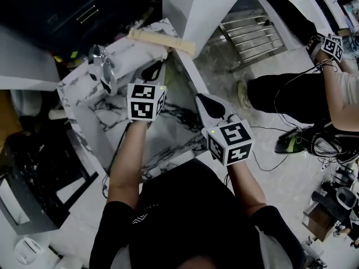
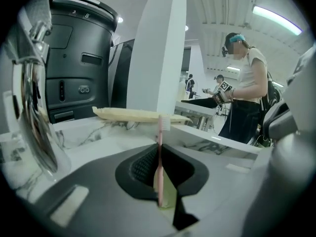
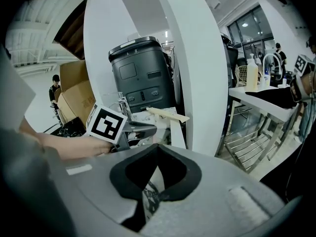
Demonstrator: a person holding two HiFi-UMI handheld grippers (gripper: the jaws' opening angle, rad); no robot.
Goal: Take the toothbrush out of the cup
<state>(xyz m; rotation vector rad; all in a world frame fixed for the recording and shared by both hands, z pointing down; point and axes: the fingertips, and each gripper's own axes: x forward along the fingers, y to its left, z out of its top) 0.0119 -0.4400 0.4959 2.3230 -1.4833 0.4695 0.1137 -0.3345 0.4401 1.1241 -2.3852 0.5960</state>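
Observation:
A pink toothbrush (image 2: pixel 159 154) stands upright between the jaws of my left gripper (image 2: pixel 159 147), bristle head on top. The jaws are shut on its handle. Its lower end shows against a yellow-green cup (image 2: pixel 168 194) just below the jaws; whether it is still inside the cup I cannot tell. In the head view the left gripper (image 1: pixel 152 72) reaches over the marble counter (image 1: pixel 120 116) near the tap. My right gripper (image 1: pixel 208 104) hangs at the counter's right edge. Its jaws (image 3: pixel 158 147) look shut with nothing between them.
A chrome tap (image 1: pixel 104 66) stands just left of the left gripper. A beige bundle (image 1: pixel 162 41) lies at the counter's far end, before a white pillar (image 2: pixel 158 48) and a dark appliance (image 2: pixel 74 58). Another person (image 1: pixel 314 94) with grippers stands at the right by a metal rack (image 1: pixel 252 32).

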